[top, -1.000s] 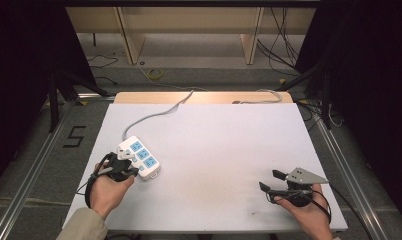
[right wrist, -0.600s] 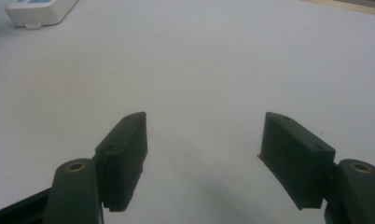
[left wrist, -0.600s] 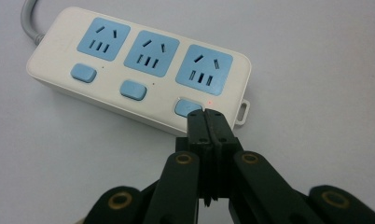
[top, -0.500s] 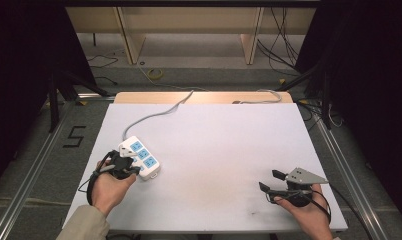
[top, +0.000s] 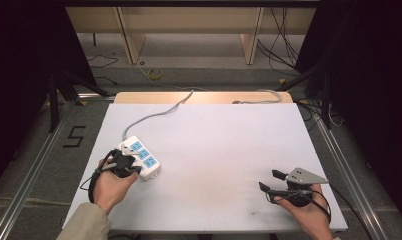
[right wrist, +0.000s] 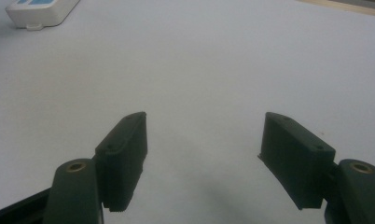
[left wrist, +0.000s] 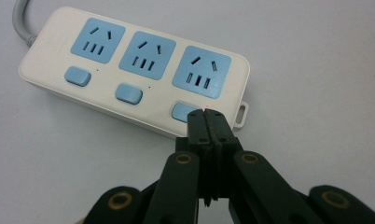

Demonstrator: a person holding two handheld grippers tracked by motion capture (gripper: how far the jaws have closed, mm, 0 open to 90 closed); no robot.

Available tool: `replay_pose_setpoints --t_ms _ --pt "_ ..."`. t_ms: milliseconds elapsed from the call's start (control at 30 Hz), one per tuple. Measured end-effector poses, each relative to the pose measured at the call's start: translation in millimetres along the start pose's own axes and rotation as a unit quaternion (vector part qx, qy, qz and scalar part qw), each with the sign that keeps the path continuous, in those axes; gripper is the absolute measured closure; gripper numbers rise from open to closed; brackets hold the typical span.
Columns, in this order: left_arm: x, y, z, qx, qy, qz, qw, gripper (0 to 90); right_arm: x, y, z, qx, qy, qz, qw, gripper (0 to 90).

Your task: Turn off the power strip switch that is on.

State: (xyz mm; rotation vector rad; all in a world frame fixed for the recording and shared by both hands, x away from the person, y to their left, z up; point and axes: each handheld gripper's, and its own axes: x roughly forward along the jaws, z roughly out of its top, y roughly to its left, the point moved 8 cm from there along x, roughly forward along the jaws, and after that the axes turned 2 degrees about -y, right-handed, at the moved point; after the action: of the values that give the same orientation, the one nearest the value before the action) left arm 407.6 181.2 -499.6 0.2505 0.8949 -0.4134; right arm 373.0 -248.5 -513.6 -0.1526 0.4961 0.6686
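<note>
- No brand name or printed label can be read on the white plastic power strip point(left wrist: 129, 74); its face carries 3 light-blue socket plates and 3 light-blue rocker switches.
- The 1 readable mark in the room is a black "5" point(top: 75, 136) taped on the grey floor left of the table.
- Your left gripper point(left wrist: 207, 116) has its 2 black jaws pressed flat together, holding nothing; the tips rest on the switch point(left wrist: 182, 112) nearest the strip's tabbed end.
- That power strip lies at the table's near-left, with its grey cable point(top: 159, 112) running toward the far edge.
- Your right gripper point(top: 270, 181) sits at the near-right, well apart from the strip, jaws spread wide over bare tabletop with nothing between them; a grey triangular plate tops it.
- The matte white tabletop point(top: 224, 145) shows faint smudges, and a pale wooden strip point(top: 199, 97) borders its far edge.
- Beyond it stands light wooden furniture point(top: 189, 20) on a grey floor with loose cables, with dark drapes at both sides.
</note>
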Motion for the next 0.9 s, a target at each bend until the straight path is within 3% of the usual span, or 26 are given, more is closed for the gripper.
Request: replay_pose_setpoints --t_ms 900 --pt "8.8 0.6 7.6 0.004 0.021 -0.002 0.9998 89.7 0.1 0.4 0.7 -0.001 -0.002 0.002 1.0000 32.5"
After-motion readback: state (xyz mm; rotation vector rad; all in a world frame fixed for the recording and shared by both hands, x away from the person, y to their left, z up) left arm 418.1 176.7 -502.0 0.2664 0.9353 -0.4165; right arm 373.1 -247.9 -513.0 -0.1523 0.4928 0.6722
